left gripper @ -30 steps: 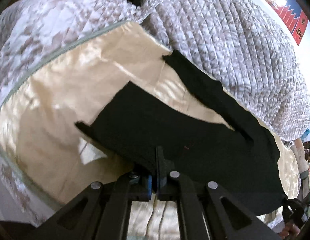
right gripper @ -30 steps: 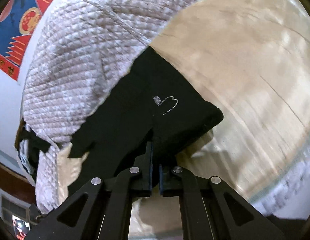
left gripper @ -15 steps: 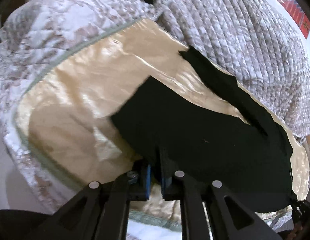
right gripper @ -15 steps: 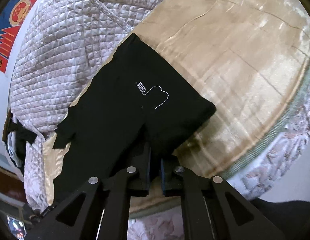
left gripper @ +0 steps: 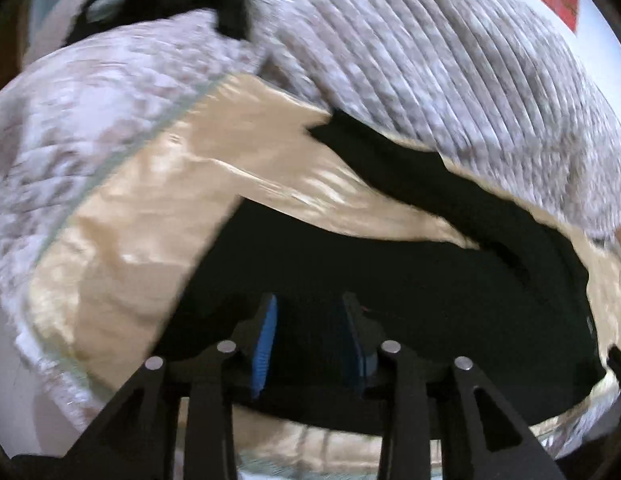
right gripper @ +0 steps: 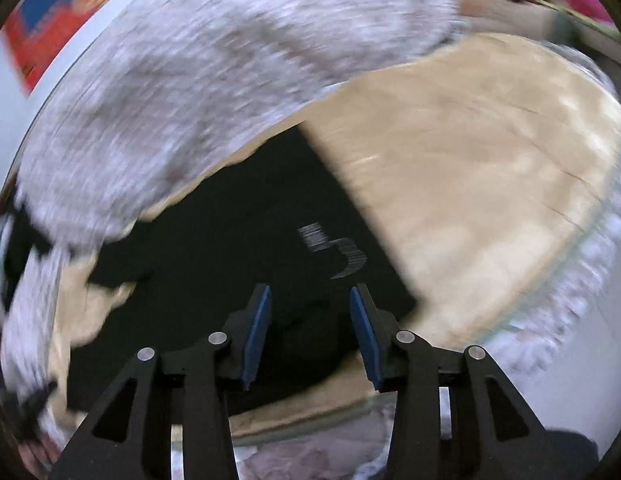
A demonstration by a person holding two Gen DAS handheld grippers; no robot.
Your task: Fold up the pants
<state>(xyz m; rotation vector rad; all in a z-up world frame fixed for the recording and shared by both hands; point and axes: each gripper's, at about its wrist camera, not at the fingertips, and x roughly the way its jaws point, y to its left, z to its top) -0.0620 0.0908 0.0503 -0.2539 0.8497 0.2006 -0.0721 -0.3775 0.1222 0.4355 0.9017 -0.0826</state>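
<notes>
Black pants (left gripper: 390,272) lie spread on a gold satin bed cover (left gripper: 158,208). In the left wrist view one leg (left gripper: 410,168) runs along the quilt's edge. My left gripper (left gripper: 309,312) is open, its blue pads just above the near edge of the pants. In the right wrist view the pants (right gripper: 230,248) show a small white stitched logo (right gripper: 334,248). My right gripper (right gripper: 309,304) is open over their near edge, holding nothing. Both views are blurred.
A bunched grey-white quilt (left gripper: 450,60) lies behind the pants, also in the right wrist view (right gripper: 190,80). The patterned bed edge (left gripper: 50,140) curves at the left. A red and blue wall hanging (right gripper: 50,32) is at the back.
Both grippers were shut on the near edge of the pants and have opened and let go. The pants now lie flat on the gold cover. Both cameras are moving.
</notes>
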